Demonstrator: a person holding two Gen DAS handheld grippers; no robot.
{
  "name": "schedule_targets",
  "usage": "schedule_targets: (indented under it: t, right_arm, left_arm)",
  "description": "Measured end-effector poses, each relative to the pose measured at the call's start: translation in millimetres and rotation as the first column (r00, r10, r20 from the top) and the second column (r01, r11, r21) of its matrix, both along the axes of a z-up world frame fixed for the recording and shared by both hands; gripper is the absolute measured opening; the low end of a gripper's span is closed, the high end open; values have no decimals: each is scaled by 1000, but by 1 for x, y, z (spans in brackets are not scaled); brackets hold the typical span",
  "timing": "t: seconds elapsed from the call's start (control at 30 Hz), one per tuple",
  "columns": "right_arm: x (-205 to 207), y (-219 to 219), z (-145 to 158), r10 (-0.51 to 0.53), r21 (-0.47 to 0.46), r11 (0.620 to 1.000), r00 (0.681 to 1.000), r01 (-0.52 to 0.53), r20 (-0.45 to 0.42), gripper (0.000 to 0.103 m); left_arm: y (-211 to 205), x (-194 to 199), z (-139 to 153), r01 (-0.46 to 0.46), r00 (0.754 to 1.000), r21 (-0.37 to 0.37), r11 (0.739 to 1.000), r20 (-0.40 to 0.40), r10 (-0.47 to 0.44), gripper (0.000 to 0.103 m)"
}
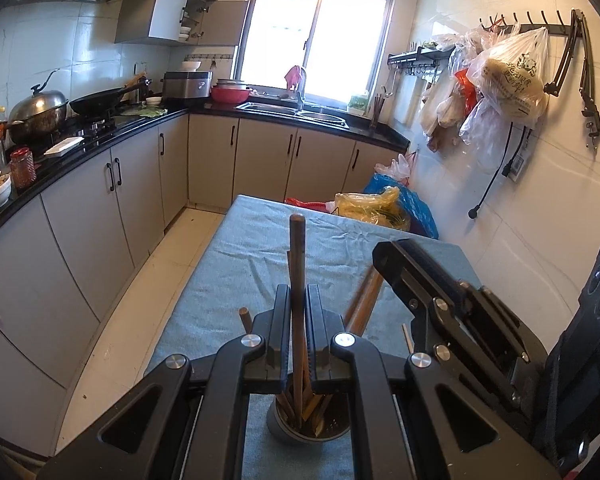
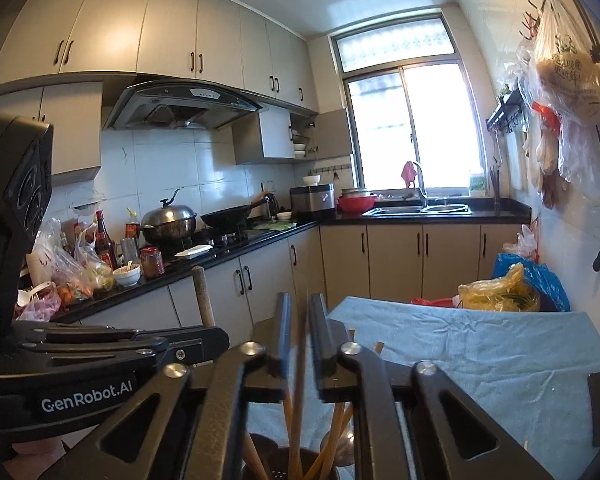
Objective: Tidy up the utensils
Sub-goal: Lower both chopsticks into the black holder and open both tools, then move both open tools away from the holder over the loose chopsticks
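Chopstick, stiff, light, slick wood, stands lower centre of frame clamped mid-shaft in left gripper above holder (right gripper slightly parted, blurred stick between, grip unclear); hold mid-shaft.

Black tongs — silver screws, white lettering (GenRobot.AI)

My left gripper clamped on dark wooden chopstick, upright, lower end inside grey utensil holder among other sticks. Holder on blue cloth. Right gripper just beside, right.
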State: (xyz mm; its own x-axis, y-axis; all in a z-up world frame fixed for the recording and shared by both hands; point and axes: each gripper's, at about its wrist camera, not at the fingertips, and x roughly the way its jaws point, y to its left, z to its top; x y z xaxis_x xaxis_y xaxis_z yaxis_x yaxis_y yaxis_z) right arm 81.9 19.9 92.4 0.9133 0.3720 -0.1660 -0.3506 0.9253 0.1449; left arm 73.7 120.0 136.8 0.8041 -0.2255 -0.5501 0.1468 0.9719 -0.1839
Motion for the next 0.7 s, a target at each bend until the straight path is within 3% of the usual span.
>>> schedule_targets:
  t: [0.07, 0.13, 0.6, 0.7]
  right_arm:
    - [0, -5, 2, -9, 17, 1000, 1000, 9, 0, 31]
    - [-3, -11, 5, -15, 40, 999, 1000, 15, 8, 34]
    - [-34, -52, 22, -73, 144, 987, 997, 67, 34, 37]
    - [-42, -62, 21, -83, 159, 984, 996, 78, 26, 38]
  left_arm:
    - [1, -2, 0, 0, 1000, 0, 1000, 2, 0, 6]
    - [1, -3, 0, 0, 1000, -1, 1000, 1, 0, 6]
    - [-4, -17, 6, 0, 1000, 8, 1000, 26, 0, 7]
    - [-6, -21, 8, -2, 999, 15, 1000, 39, 2, 12]
